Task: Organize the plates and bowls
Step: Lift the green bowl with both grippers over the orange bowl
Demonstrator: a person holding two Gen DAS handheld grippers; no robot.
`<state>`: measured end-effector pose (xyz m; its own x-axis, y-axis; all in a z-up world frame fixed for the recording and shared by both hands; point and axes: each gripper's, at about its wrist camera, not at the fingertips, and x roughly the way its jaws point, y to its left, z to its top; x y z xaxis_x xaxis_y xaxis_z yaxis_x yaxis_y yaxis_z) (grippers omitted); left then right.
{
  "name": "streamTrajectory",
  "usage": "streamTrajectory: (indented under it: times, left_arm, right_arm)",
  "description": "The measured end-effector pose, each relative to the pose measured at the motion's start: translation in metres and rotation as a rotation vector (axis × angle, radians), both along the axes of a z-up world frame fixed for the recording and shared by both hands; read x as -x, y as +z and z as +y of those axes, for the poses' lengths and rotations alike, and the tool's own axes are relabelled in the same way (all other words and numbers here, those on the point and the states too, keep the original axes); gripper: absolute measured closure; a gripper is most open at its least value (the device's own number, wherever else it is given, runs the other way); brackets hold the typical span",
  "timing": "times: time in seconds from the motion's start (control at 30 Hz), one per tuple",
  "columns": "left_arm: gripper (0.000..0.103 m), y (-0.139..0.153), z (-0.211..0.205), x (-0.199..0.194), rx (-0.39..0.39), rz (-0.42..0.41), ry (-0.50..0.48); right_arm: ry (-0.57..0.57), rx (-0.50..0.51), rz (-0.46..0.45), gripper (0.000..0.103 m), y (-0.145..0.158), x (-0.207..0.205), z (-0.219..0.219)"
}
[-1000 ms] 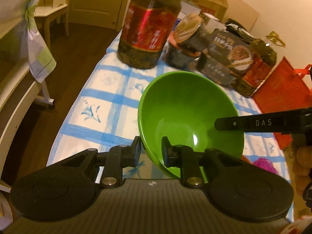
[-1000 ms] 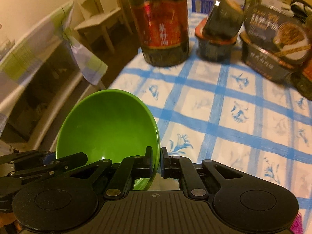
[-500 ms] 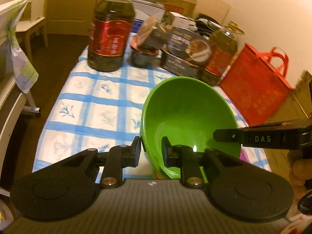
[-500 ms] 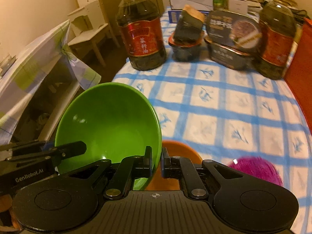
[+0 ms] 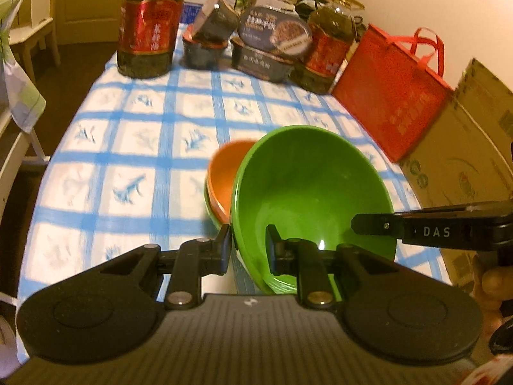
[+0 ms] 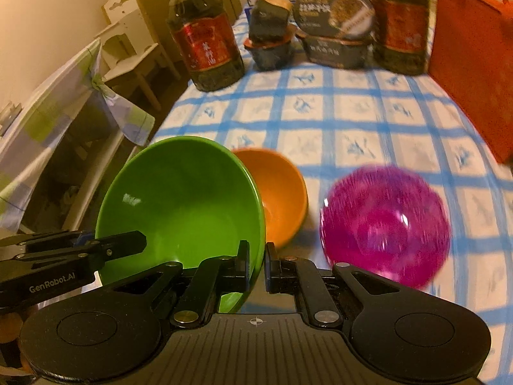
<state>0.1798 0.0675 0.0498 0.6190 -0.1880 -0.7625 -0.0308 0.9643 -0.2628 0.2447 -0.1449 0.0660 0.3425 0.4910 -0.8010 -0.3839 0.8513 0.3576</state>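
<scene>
A green bowl [image 5: 311,189] is held tilted above the table by both grippers. My left gripper [image 5: 248,245] is shut on its near left rim. My right gripper [image 6: 256,261] is shut on its right rim; the bowl [image 6: 179,199] fills the lower left of the right wrist view. An orange bowl [image 6: 282,192] stands on the blue-checked tablecloth just behind and under the green one, and shows in the left wrist view [image 5: 224,173]. A translucent purple bowl [image 6: 384,224] stands to the right of the orange one.
Two large oil bottles [image 5: 147,22] [image 5: 327,48], stacked dark food containers [image 5: 269,45] and boxes line the table's far end. A red bag [image 5: 391,96] and a cardboard box [image 5: 465,147] stand along the right edge. A chair with a checked cloth [image 6: 64,118] is on the left.
Both grippers have pulled back toward the near end of the table with the green bowl. The orange and purple bowls have come into view below and beside it.
</scene>
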Motion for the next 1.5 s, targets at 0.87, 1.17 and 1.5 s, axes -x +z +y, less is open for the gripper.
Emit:
streamTrajectory:
  times: [0.87, 1.17, 1.5]
  left_arm:
    - [0.084, -0.031, -0.020, 0.044, 0.025, 0.049, -0.007]
    - [0.084, -0.028, -0.021, 0.037, 0.019, 0.040, -0.015]
    - [0.084, -0.010, -0.014, 0.001, 0.013, 0.014, -0.014]
  right_arm:
    - [-0.044, -0.033, 0.069, 0.094, -0.040, 0.053, -0.031]
    - [-0.048, -0.037, 0.062, 0.094, -0.035, 0.045, -0.032]
    - [-0.047, -0.038, 0.025, 0.094, -0.019, 0.005, -0.022]
